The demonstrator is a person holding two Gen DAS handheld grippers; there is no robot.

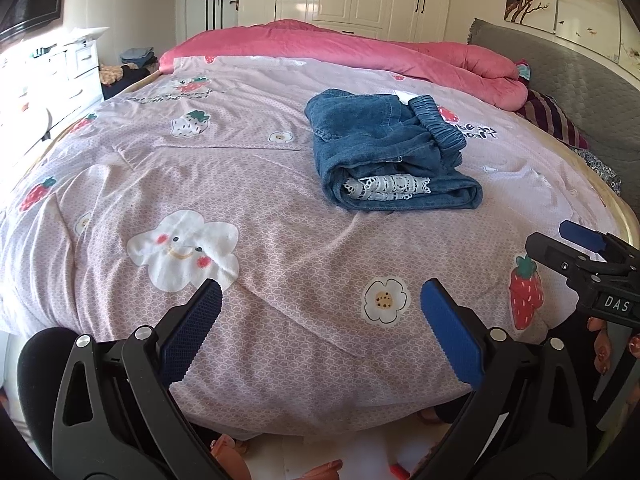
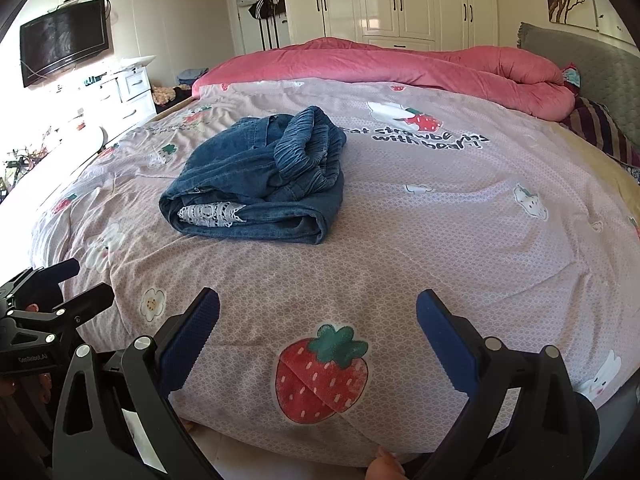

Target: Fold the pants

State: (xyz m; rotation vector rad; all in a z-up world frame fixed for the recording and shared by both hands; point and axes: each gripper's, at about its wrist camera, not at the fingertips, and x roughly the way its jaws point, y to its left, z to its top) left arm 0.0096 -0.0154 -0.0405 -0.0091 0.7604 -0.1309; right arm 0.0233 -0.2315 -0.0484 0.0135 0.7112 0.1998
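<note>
A wide bed [image 1: 280,380] fills both views, spread with a pink sheet [image 2: 420,216] printed with strawberries, flowers and clouds; its near edge curves down just below both grippers, and the sheet between that edge and the pants lies bare, with only shallow wrinkles. A rolled pink quilt [image 1: 360,46] lines the far side, and a grey headboard [image 1: 580,80] closes off the right. Beyond stand a white wardrobe [image 2: 400,0], a white dresser [image 2: 132,88] with a wall-mounted TV [image 2: 64,46] above it, and bags hanging by the door. The pants [image 1: 384,152], blue denim, sit folded into a thick bundle near the middle of the bed, well apart from both grippers; the gathered elastic waistband [image 2: 308,148] lies on top and a strip of white lace [image 1: 388,188] shows in the open end facing the near edge. The left gripper [image 1: 320,328] hovers over the near edge with its blue-padded fingers spread wide, holding nothing. The right gripper [image 2: 318,336] hangs beside it, equally wide open and empty.
</note>
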